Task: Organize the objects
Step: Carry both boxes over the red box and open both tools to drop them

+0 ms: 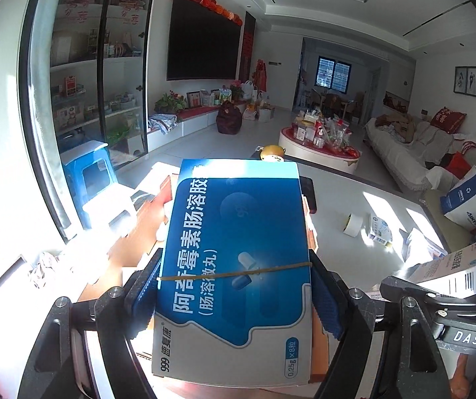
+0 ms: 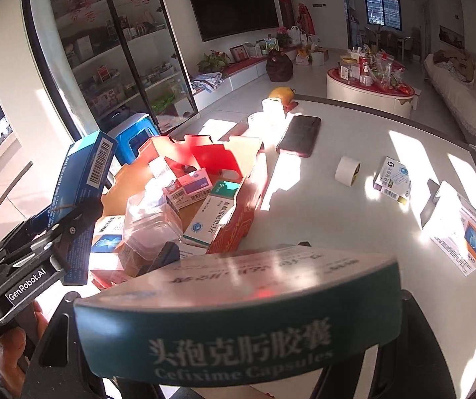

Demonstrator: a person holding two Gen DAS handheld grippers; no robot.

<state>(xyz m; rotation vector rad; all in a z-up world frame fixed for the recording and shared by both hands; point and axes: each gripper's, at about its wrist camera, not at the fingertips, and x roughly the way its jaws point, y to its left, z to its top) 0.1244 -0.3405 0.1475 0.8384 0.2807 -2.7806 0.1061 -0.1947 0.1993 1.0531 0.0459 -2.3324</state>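
**Holding a medicine box in each gripper above the white table**

Gripping from both sides, your left gripper point(image 1: 234, 286) pinches a blue medicine box point(image 1: 238, 249) between its two blue pads; a thin rubber band point(image 1: 234, 272) runs across the box. Your right gripper point(image 2: 238, 316) carries a white and teal box marked Cefixime Capsules point(image 2: 238, 319), which fills the lower part of the right wrist view and hides its fingertips, so you see the box wedged between the jaws but not the pads themselves. Below, on the white table point(image 2: 337, 226), an open red cardboard tray point(image 2: 238, 212) holds several other medicine boxes and a clear plastic container point(image 2: 151, 219). A dark phone point(image 2: 299, 134), a roll of tape point(image 2: 347, 170) and two more boxes point(image 2: 392, 179) point(image 2: 457, 232) lie well apart on the table to the right of the tray.
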